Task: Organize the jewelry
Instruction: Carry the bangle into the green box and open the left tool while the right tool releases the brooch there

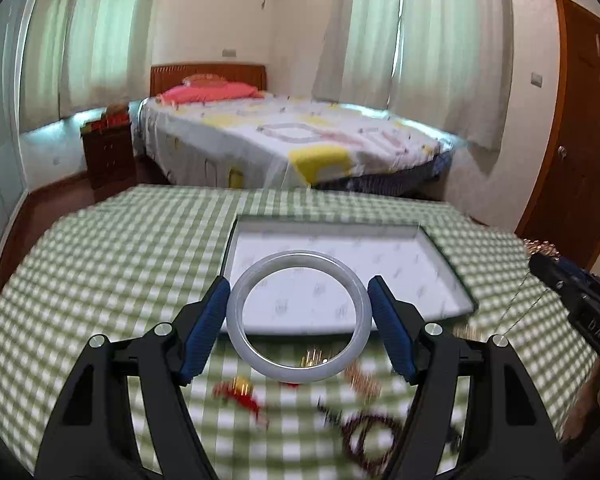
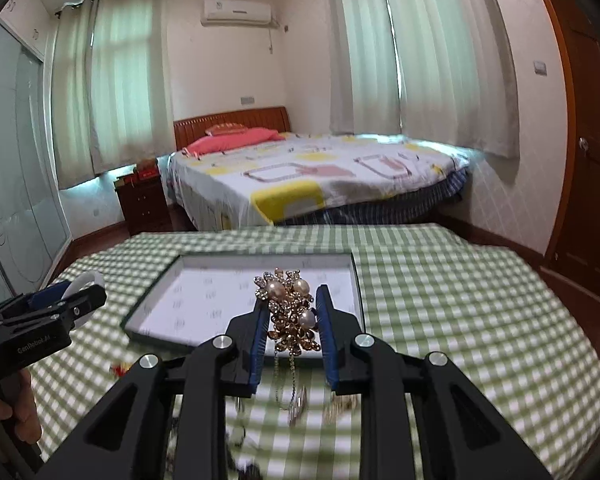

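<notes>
Grippers hold jewelry above empty tray [image 2: 148,316]

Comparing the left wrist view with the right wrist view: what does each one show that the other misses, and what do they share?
Only the left wrist view shows the full pale bangle clamped in the left gripper, with blurred red and gold pieces on the cloth below. Only the right wrist view shows the pearl and gold brooch close up in the right gripper, its chain hanging, plus the air conditioner. Both show the white-lined tray, checked tablecloth and bed.

Both wrist views look down across the tray [image 1: 440,252] toward the bed [image 2: 300,176]
</notes>
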A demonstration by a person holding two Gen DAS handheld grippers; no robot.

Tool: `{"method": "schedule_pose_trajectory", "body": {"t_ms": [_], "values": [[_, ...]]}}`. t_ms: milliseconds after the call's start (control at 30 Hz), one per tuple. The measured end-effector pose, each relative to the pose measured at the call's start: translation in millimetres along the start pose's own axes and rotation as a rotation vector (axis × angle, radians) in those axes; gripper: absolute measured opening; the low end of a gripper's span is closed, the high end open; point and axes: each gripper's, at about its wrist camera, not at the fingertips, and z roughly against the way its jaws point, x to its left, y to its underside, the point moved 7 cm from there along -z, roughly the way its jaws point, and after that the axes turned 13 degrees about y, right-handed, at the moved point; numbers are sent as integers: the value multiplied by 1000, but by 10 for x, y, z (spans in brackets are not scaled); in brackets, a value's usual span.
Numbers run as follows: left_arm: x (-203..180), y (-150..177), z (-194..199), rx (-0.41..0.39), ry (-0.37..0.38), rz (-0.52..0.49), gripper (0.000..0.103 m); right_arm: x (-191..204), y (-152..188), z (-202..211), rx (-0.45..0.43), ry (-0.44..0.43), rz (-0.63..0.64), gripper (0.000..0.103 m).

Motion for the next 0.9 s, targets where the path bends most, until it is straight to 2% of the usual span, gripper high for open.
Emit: {"method": "schedule_pose_trajectory", "body": {"t_ms": [133,233,300,533,700,900], "values": [[-85,-327,-232,-54,2,-41,69,27,-275,-243,-36,-6,-6,24],[-95,-433,-468,-66,-6,-52,69,52,-350,-448,-45,-3,2,24],[-73,-403,-706,-37,-10,-52,69,63,-299,-602,-24,-4,5,24],[61,42,-1428,138,-10,-16,69,113,249,-1223,156,0,27,24],[184,320,-1661,229,-19,5,69,110,480,-1434,251,16,39,24],[245,478,-1761,284,-12,29,69,122,649,-1557,323,15,57,24]]}}
